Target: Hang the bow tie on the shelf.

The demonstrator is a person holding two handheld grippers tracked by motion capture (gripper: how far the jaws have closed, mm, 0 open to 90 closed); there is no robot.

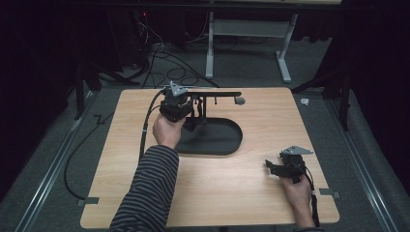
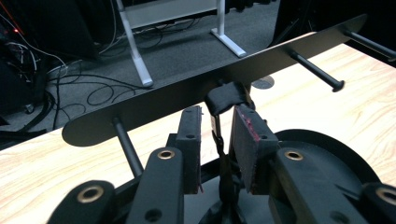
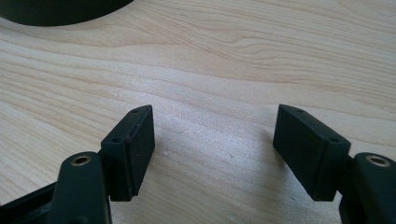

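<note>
A black stand with an oval base [image 1: 220,141] and a flat horizontal bar [image 2: 163,100] carrying several pegs [image 2: 317,70] sits at the middle of the wooden table [image 1: 217,193]. A black strap [image 2: 225,99] is looped over the bar and hangs down thin below it. My left gripper [image 1: 191,115] is at the bar, and in the left gripper view its jaws [image 2: 217,114] stand on either side of the strap with gaps, the pads not pressing it. My right gripper [image 1: 272,166] rests low over the table at the front right, open [image 3: 212,121] with only bare wood between its jaws.
A small grey round part [image 1: 239,100] lies on the table by the bar's right end. Behind the table, on the floor, stand a white-legged frame [image 1: 210,48] and loose cables [image 1: 159,58]. A striped sleeve [image 1: 150,188] crosses the table's front left.
</note>
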